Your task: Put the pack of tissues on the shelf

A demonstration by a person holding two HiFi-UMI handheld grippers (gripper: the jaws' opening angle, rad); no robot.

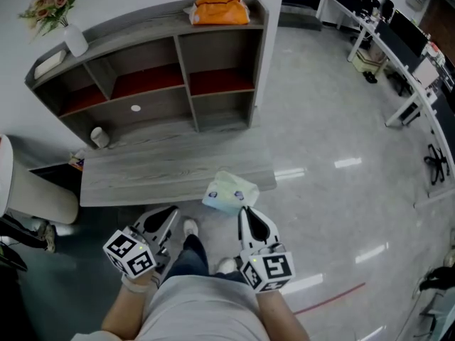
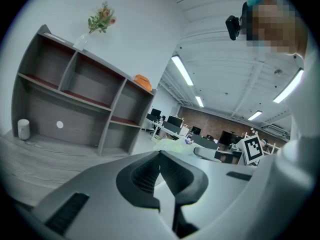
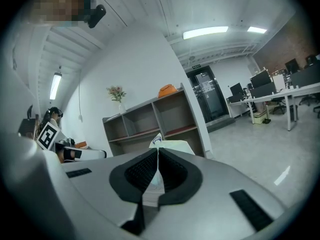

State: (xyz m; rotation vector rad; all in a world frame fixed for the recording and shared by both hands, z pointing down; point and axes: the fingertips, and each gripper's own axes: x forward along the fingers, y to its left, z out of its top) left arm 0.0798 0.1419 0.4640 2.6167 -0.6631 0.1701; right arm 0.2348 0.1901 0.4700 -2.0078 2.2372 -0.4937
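Right gripper (image 1: 245,216) jaws clamped on the pale green soft tissue pack (image 1: 227,192), at the grey wood-grain surface's (image 1: 142,176) front edge.
Left gripper (image 1: 168,222) jaws together, empty; best to carry the pack level into a compartment of the grey wooden shelf (image 1: 186,55).

Most of the tissue pack (image 3: 170,143) behind the jaws of the right gripper (image 3: 158,153); print illegible.

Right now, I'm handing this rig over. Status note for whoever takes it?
Left gripper: jaws together, empty, held low.
Right gripper: shut on the edge of the pale green pack of tissues, in front of the shelf.
An orange pack already lies on the shelf's top.
Done: pack in hand.
Left: carry it to the shelf, set it down, release.
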